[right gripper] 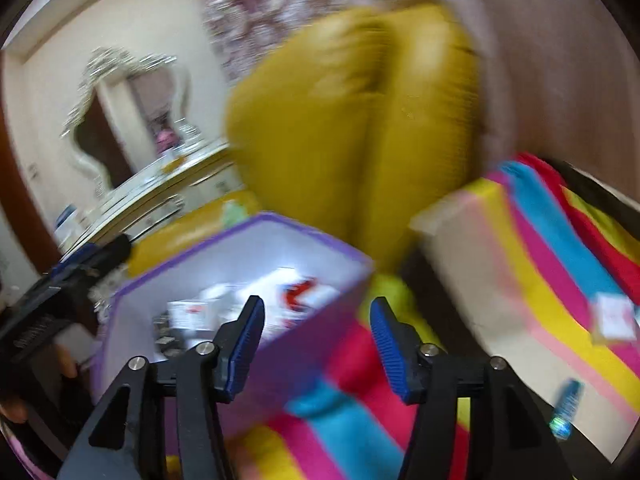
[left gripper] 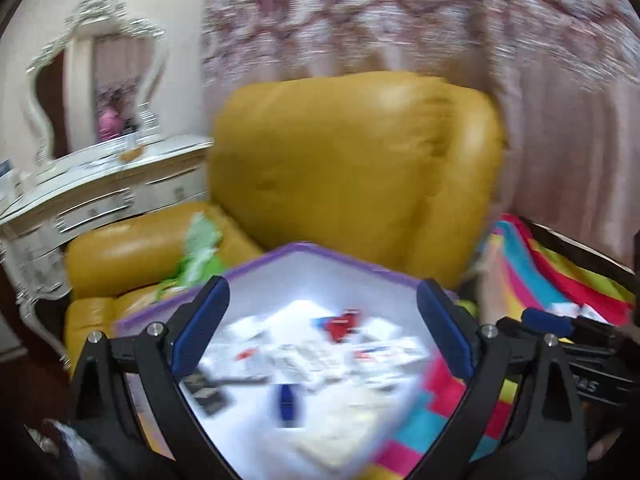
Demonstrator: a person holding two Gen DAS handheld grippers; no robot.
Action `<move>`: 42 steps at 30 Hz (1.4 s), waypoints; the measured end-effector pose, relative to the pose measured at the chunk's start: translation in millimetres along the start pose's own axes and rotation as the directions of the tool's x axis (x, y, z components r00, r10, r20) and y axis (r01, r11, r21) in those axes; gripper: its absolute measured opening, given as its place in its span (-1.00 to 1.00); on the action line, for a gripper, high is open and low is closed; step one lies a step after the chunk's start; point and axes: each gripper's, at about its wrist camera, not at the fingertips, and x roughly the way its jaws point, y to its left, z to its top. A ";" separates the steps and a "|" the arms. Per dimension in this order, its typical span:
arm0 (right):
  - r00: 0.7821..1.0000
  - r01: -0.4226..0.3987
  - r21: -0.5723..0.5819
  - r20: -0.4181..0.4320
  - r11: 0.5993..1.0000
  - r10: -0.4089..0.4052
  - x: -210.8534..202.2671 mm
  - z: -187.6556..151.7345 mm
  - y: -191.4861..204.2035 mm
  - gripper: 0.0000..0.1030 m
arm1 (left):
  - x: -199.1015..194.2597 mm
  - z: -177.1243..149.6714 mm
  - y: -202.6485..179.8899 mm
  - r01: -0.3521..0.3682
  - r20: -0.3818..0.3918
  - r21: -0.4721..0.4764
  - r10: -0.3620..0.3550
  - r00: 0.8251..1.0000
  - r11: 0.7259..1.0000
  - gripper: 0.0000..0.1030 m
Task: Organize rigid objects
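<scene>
Frankly, no writing can be read: both views are smeared with motion blur, and the few pale letters on the black body of the right tool (left gripper: 548, 322), seen at the right edge of the left wrist view, are too blurred to make out.

The left tool (left gripper: 322, 320) stands wide open with nothing between its blue pads, directly over the purple-rimmed box (left gripper: 304, 249). Inside the box lies a heap of small rigid objects (left gripper: 316, 344): white packets, a red piece (left gripper: 342, 326), a blue piece (left gripper: 286, 398) and dark ones (left gripper: 206, 392), none clear enough to name.

The right tool (right gripper: 318, 320) is partly open and holds nothing; the near corner of the box (right gripper: 362, 264) sits between its fingers without touching the pads.

The box rests on a striped cloth (right gripper: 552, 264) of pink, blue, yellow and red, which covers the surface. On the cloth to the right lie a small white packet (right gripper: 614, 316) and a small blue thing (right gripper: 568, 398), both hard to make out.

Behind stands a mustard-yellow armchair (left gripper: 352, 160) with something green (left gripper: 200, 252) on its seat, beside a white dresser (left gripper: 100, 196) with an ornate mirror (left gripper: 100, 76) and a patterned curtain (left gripper: 400, 12).
</scene>
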 end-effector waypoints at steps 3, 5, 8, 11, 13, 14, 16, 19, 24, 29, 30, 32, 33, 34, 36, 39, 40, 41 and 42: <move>0.996 0.093 0.091 -0.020 0.991 -0.091 -15.7 -21.4 -64.4 0.15 | 8.4 -7.7 -49.5 0.077 -0.012 0.065 -0.076 0.997 0.995 0.87; 0.989 0.148 0.155 -0.048 0.977 -0.142 -25.7 -37.2 -103.6 0.15 | 19.2 -18.5 -85.9 0.144 -0.055 0.111 -0.139 0.989 0.983 0.87; 0.977 0.210 0.222 -0.073 0.952 -0.199 -44.6 -61.7 -150.0 0.15 | 38.5 -40.4 -130.8 0.256 -0.152 0.120 -0.237 0.960 0.959 0.87; 0.952 0.304 0.234 -0.098 0.923 -0.289 -66.1 -86.9 -185.4 0.15 | 62.6 -75.9 -178.6 0.352 -0.277 0.152 -0.302 0.912 0.923 0.88; 0.932 0.361 0.235 -0.127 0.902 -0.340 -76.5 -104.2 -208.1 0.15 | 77.6 -101.3 -210.4 0.395 -0.346 0.194 -0.314 0.884 0.898 0.87; 0.918 0.394 0.234 -0.148 0.889 -0.368 -79.5 -111.8 -219.1 0.15 | 83.5 -110.1 -221.7 0.421 -0.376 0.196 -0.328 0.867 0.886 0.87; 0.888 0.456 0.226 -0.187 0.861 -0.421 -83.8 -125.2 -239.0 0.15 | 94.2 -131.3 -250.0 0.477 -0.438 0.197 -0.359 0.825 0.856 0.87; 0.858 0.509 0.238 -0.220 0.827 -0.465 -95.9 -141.7 -269.0 0.15 | 103.9 -149.3 -280.8 0.503 -0.479 0.204 -0.362 0.800 0.840 0.87; 0.846 0.529 0.268 -0.237 0.805 -0.478 -106.5 -150.3 -298.9 0.15 | 121.3 -164.7 -318.9 0.508 -0.516 0.217 -0.344 0.785 0.834 0.87; 0.832 0.548 0.250 -0.255 0.798 -0.492 -97.8 -144.0 -323.1 0.15 | 133.6 -175.1 -338.4 0.496 -0.545 0.280 -0.290 0.787 0.822 0.87; 0.831 0.550 0.243 -0.258 0.799 -0.494 -94.7 -141.0 -330.2 0.15 | 135.5 -176.4 -341.2 0.492 -0.545 0.291 -0.280 0.790 0.821 0.86; 0.830 0.547 0.219 -0.265 0.808 -0.491 -86.6 -134.7 -342.2 0.15 | 137.8 -177.9 -344.1 0.492 -0.550 0.300 -0.273 0.789 0.817 0.84; 0.828 0.547 0.198 -0.269 0.813 -0.492 -81.8 -131.5 -348.6 0.15 | 138.2 -177.6 -344.7 0.494 -0.551 0.300 -0.275 0.788 0.816 0.84; 0.824 0.550 0.174 -0.274 0.817 -0.497 -76.6 -127.9 -355.7 0.15 | 139.0 -177.0 -344.8 0.494 -0.553 0.300 -0.273 0.787 0.816 0.84; 0.807 0.566 0.121 -0.283 0.816 -0.518 -66.4 -120.6 -368.9 0.18 | 141.4 -175.3 -344.7 0.497 -0.559 0.291 -0.276 0.782 0.817 0.84; 0.810 0.555 0.083 -0.280 0.827 -0.515 -56.7 -106.3 -387.1 0.21 | 146.0 -172.9 -344.8 0.496 -0.566 0.277 -0.277 0.776 0.823 0.84; 0.809 0.554 0.071 -0.279 0.830 -0.517 -53.5 -101.9 -391.5 0.22 | 147.6 -172.1 -344.6 0.496 -0.569 0.271 -0.278 0.774 0.825 0.84; 0.808 0.554 0.055 -0.277 0.831 -0.520 -50.2 -97.6 -395.0 0.24 | 148.8 -171.6 -343.9 0.496 -0.572 0.265 -0.279 0.771 0.827 0.84; 0.807 0.553 0.044 -0.276 0.832 -0.522 -47.8 -94.7 -397.1 0.25 | 150.6 -170.9 -342.8 0.496 -0.576 0.256 -0.281 0.767 0.830 0.84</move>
